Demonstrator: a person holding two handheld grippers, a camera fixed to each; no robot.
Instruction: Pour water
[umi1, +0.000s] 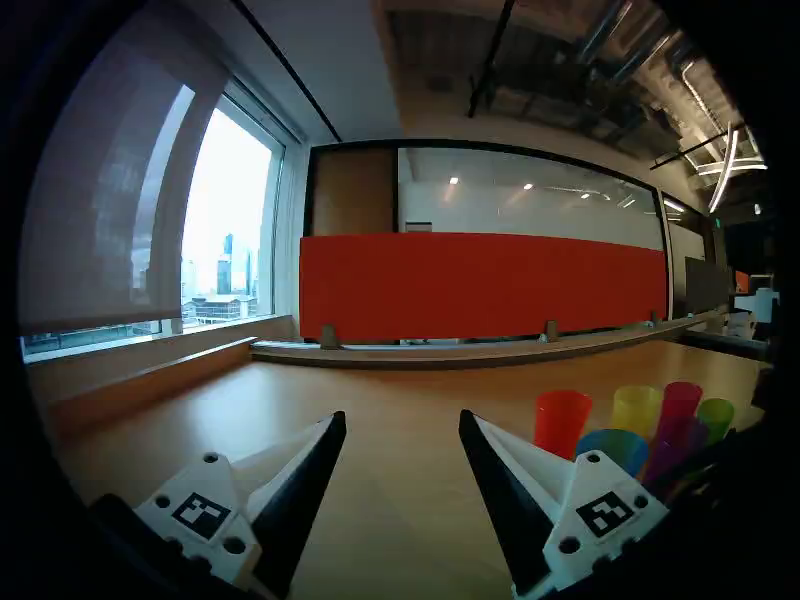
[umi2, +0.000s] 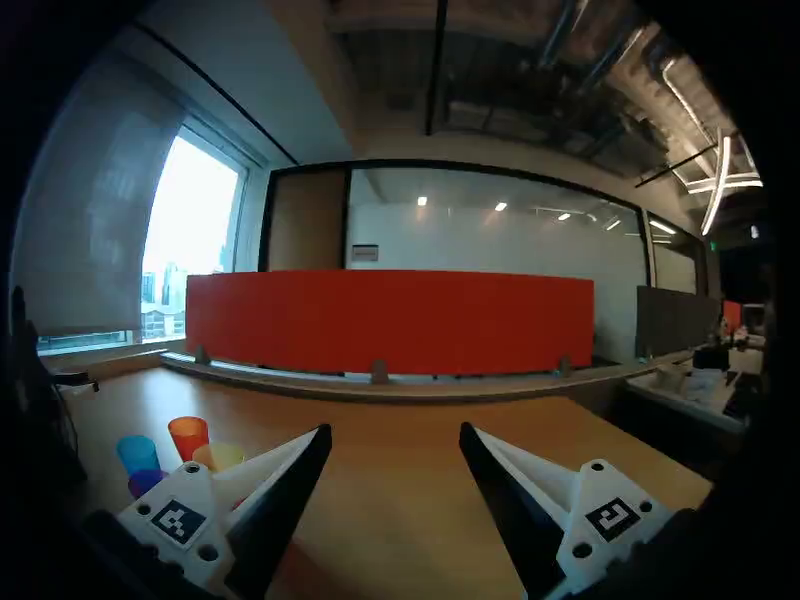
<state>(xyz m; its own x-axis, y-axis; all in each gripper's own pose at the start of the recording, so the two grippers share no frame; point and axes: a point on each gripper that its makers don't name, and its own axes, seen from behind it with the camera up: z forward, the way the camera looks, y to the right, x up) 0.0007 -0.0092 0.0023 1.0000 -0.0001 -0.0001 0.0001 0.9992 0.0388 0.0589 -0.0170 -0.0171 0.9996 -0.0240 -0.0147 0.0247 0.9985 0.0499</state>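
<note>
translucent tapered orange cup (umi1: 562, 420), smooth wooden table (umi1: 400, 425)

The left gripper view looks from low over the table (umi1: 400, 430), along its own fingers (umi1: 305, 480), toward the red partition (umi1: 480, 285), cups (umi1: 637, 410) close at its right; the right gripper view faces the same way, cups at its left; both share table, partition, window (umi1: 225, 240).

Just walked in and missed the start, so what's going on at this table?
A person is working with two grippers over a wooden table. The left gripper and right gripper are both open and hold nothing. Coloured cups stand clustered on the table, to the right in the left gripper view and to the left in the right gripper view. Neither gripper touches them; pouring has not begun.
</note>
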